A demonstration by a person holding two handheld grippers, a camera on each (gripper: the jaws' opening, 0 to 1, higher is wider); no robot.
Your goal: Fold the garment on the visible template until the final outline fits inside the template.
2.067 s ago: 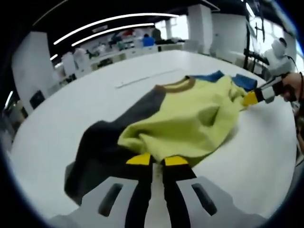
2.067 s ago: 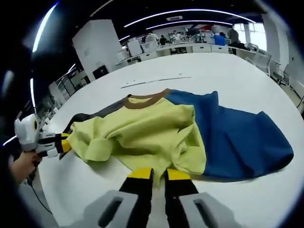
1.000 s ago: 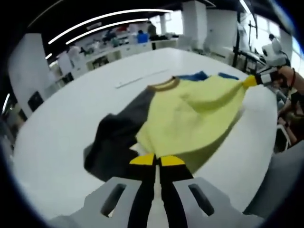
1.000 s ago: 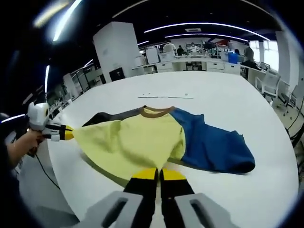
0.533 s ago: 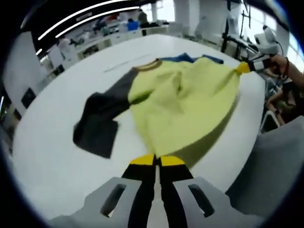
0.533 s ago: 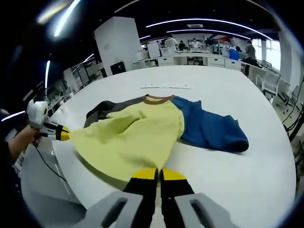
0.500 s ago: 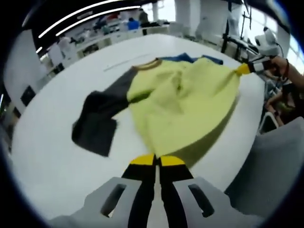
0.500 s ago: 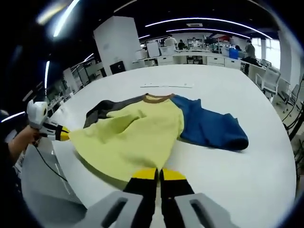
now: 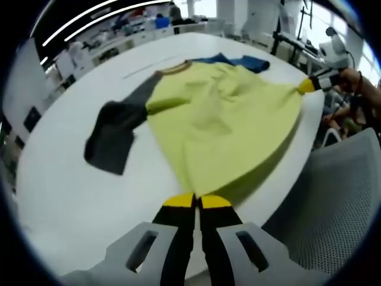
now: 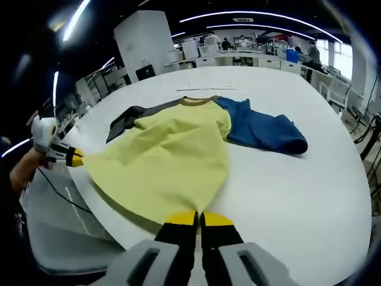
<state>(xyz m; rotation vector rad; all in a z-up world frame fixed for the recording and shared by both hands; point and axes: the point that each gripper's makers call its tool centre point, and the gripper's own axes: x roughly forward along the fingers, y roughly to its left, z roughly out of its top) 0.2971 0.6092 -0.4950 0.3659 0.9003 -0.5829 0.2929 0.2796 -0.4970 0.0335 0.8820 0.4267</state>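
A sweatshirt with a yellow-green body [image 9: 226, 125], a dark grey sleeve [image 9: 113, 134], a blue sleeve [image 10: 262, 128] and a brown collar [image 10: 199, 100] lies on the white table [image 10: 297, 190]. Its hem is stretched out past the table's near edge. My left gripper [image 9: 197, 201] is shut on one hem corner. My right gripper [image 10: 199, 218] is shut on the other corner. In the left gripper view the right gripper [image 9: 311, 84] shows at the far right; in the right gripper view the left gripper [image 10: 70, 157] shows at the far left, held by a hand [image 10: 27, 170].
A thin white strip [image 10: 202, 89] lies on the table beyond the collar. A grey mesh chair [image 9: 333, 202] stands under the table edge. Desks, chairs and people fill the room's far side.
Both grippers have pulled the hem back toward the table's near edge, and the yellow body has been drawn flat and taut. The sleeves have slid along with it.
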